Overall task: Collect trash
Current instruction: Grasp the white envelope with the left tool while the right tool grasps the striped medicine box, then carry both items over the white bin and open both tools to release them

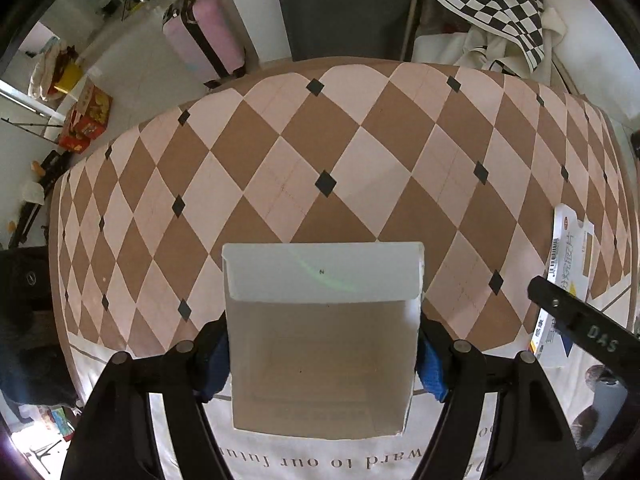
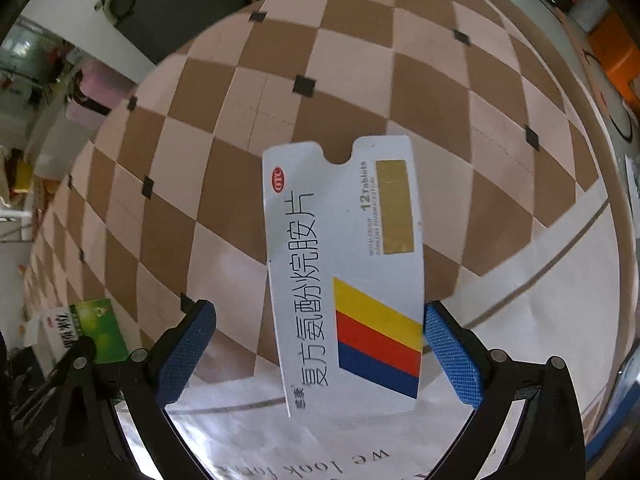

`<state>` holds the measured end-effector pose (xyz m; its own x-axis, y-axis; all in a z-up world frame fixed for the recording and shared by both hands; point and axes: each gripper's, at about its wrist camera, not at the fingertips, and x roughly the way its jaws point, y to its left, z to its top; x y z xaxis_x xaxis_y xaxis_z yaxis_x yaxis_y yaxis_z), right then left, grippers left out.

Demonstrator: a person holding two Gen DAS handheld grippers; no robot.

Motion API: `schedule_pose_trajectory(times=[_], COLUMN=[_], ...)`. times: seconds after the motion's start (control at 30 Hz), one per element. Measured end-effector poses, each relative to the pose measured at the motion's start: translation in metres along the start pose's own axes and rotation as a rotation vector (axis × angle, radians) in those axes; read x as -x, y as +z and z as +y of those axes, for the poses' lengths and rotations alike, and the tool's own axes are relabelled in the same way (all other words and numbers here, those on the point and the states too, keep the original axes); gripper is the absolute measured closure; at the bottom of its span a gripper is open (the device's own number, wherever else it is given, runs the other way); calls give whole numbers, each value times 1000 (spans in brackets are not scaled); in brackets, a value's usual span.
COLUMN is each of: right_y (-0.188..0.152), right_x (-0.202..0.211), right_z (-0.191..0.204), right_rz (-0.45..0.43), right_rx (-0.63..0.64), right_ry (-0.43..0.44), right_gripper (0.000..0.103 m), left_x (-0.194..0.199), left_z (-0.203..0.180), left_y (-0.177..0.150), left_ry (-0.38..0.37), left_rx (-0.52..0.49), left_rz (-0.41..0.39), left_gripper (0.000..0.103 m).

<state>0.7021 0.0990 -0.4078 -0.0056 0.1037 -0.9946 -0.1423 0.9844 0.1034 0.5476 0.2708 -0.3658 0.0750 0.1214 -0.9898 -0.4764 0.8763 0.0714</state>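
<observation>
Left gripper (image 1: 322,364) points down at the table, blue pads (image 1: 432,372) pressed on both sides of an open white box (image 1: 320,344), so it's clenched on the box. Box fills the lower centre of the left view, open end toward the camera, flap (image 1: 320,272) standing at its far edge. Under it is the tablecloth (image 1: 320,140), brown and pink diamonds with a white printed border at the bottom.

Right gripper (image 2: 320,356) also points down, fingers spread wide and released. A flat medicine box (image 2: 344,272), white with yellow, red and blue stripes and Chinese text, lies on the cloth between them in the centre of the right view. The right pad (image 2: 448,356) is just at the box's edge, the left pad (image 2: 184,356) is apart from it; can't tell if the right one touches.

Same medicine box shows at the right edge of the left view, partly behind the right gripper's finger. A green and white box (image 2: 86,328) sits at lower left of the right view, beside the left gripper. Pink suitcase (image 1: 204,36) on the floor, upper left of the left view
</observation>
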Motion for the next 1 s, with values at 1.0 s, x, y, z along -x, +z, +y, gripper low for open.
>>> schedule_pose_trajectory(times=[1.0], right_y=[-152], right_x=[80], right_z=[6], right_rz=[-199], right_rx=[191], right_ry=[0], right_gripper=[30], left_x=[95], left_z=[43], left_y=[-120], left_ry=[10], left_rx=[-30], left_rz=[-209], left_gripper=[31])
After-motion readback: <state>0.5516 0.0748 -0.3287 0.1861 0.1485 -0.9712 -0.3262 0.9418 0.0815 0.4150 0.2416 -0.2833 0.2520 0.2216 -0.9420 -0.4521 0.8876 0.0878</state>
